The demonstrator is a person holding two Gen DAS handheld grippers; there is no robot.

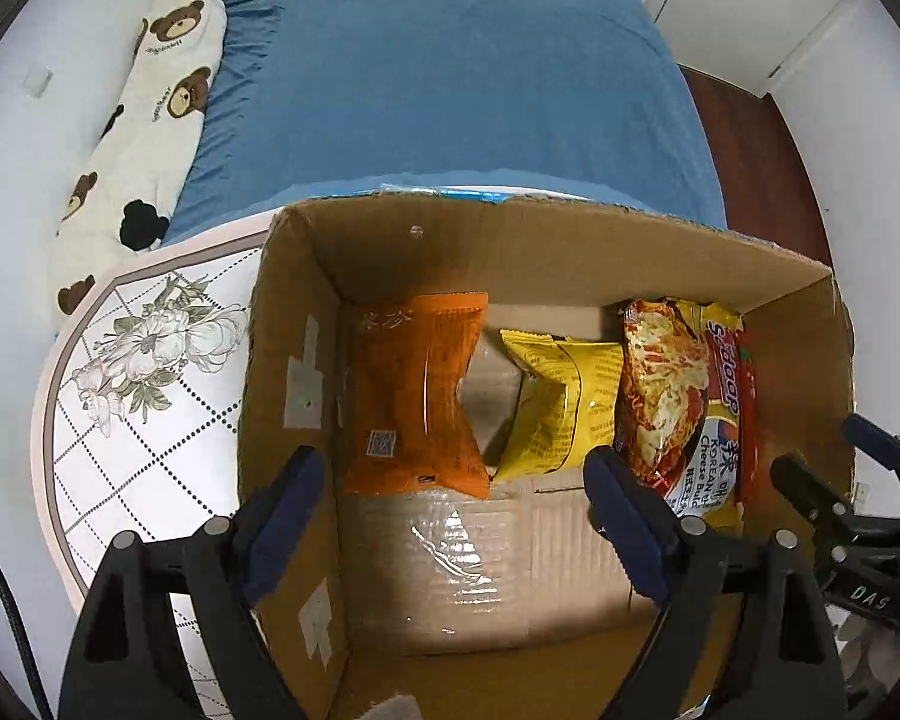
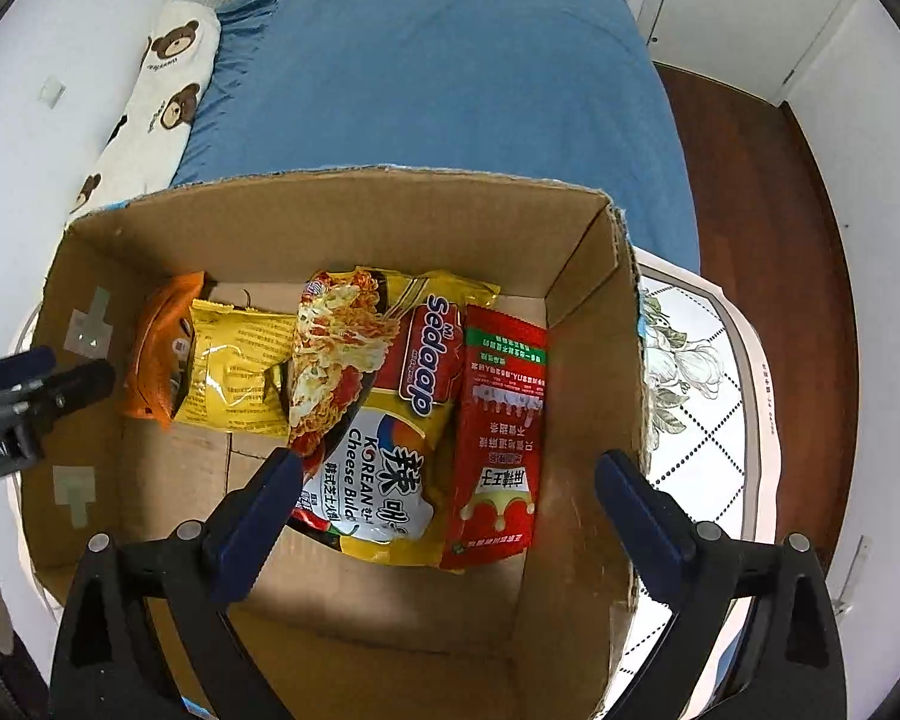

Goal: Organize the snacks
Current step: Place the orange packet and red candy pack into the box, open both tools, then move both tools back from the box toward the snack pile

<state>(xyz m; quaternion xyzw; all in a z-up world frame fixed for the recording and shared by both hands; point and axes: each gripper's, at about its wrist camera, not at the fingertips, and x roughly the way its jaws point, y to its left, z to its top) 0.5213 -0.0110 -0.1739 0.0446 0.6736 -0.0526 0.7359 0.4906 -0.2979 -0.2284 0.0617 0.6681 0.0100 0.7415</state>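
Note:
A cardboard box (image 1: 558, 234) (image 2: 576, 264) stands on a floral tray table. Inside lie an orange packet (image 1: 414, 390) (image 2: 156, 354), a yellow packet (image 1: 552, 408) (image 2: 240, 372), a Sedaap Korean cheese noodle pack (image 1: 684, 396) (image 2: 378, 420) and a red sauce packet (image 2: 501, 438). My left gripper (image 1: 456, 474) is open and empty above the box's left part. My right gripper (image 2: 450, 486) is open and empty above the noodle pack and red packet; it also shows at the right edge of the left wrist view (image 1: 834, 456).
The floral tray table (image 1: 144, 396) (image 2: 708, 396) sits against a bed with a blue sheet (image 1: 450, 78) (image 2: 438, 72). A bear-print bolster (image 1: 150, 114) (image 2: 162, 90) lies along the bed's left side. Dark wooden floor (image 2: 768, 228) is at the right.

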